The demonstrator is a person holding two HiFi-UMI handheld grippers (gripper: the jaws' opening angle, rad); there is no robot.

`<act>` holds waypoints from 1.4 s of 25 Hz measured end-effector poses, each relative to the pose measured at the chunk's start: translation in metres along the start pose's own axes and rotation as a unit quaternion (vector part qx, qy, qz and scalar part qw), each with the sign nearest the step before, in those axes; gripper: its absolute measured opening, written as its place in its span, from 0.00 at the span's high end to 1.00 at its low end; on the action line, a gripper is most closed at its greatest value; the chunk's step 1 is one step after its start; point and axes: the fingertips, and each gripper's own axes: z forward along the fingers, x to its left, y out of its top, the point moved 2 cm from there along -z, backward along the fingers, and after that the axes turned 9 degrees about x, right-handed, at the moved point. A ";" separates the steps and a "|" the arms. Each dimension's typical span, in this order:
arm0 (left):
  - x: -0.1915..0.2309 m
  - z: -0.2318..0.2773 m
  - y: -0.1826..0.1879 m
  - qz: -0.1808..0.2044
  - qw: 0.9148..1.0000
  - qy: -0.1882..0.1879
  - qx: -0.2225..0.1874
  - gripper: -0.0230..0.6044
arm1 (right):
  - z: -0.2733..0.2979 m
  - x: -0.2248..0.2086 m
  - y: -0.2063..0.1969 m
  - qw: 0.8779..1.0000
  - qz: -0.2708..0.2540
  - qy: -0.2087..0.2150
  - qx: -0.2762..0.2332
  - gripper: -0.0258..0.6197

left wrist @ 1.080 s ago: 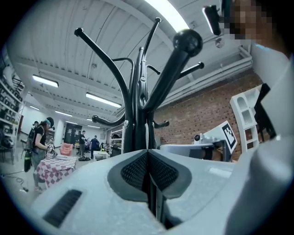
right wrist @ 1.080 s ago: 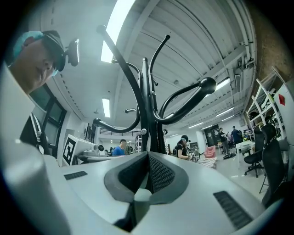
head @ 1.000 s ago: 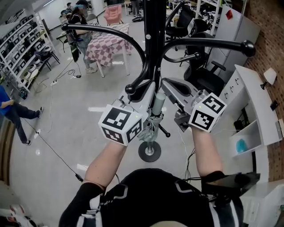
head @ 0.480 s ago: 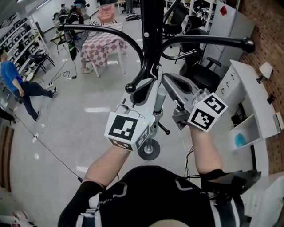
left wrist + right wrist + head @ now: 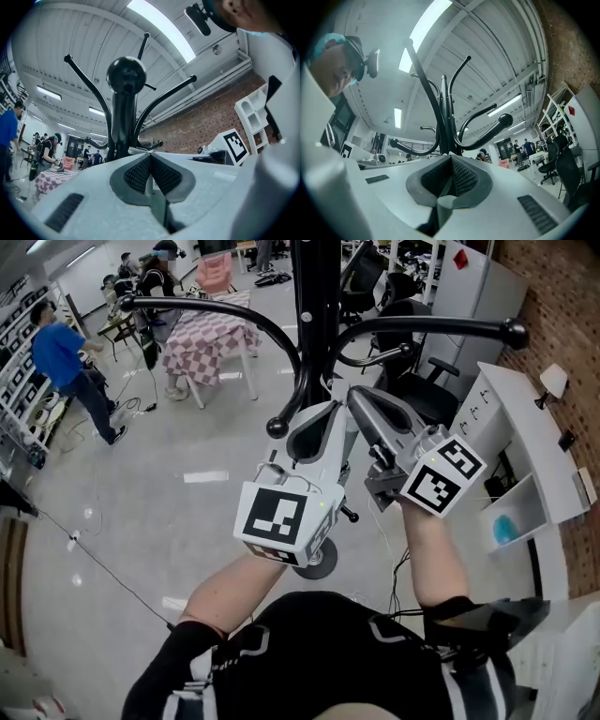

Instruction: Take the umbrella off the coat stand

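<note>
The black coat stand rises straight ahead, its curved arms ending in round knobs. My left gripper and right gripper point up at the pole side by side, close under the arms. In the left gripper view the jaws are shut on a thin grey-green part of the umbrella. In the right gripper view the jaws are shut, with the umbrella's rounded grey-green end just below the pads. In the head view the grippers hide most of the umbrella.
The stand's round base sits on the grey floor below my hands. A white shelf unit and a black office chair are to the right. A checkered table and several people stand at the back left. A cable lies on the floor.
Both grippers have tilted up closer to the stand's arms, and the left marker cube has shifted right. The umbrella's grey shaft, seen before between the grippers, is now covered. A person in blue walked toward the back.
</note>
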 end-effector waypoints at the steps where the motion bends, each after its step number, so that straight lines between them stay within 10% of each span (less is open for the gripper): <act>1: -0.001 0.000 0.002 0.000 1.000 0.001 -0.001 0.94 | -0.001 0.001 0.002 1.000 -0.001 -0.001 -0.002 0.95; 35: -0.018 0.004 0.055 -0.150 0.988 0.009 -0.046 0.94 | -0.006 0.015 0.061 0.999 -0.033 -0.011 -0.033 0.95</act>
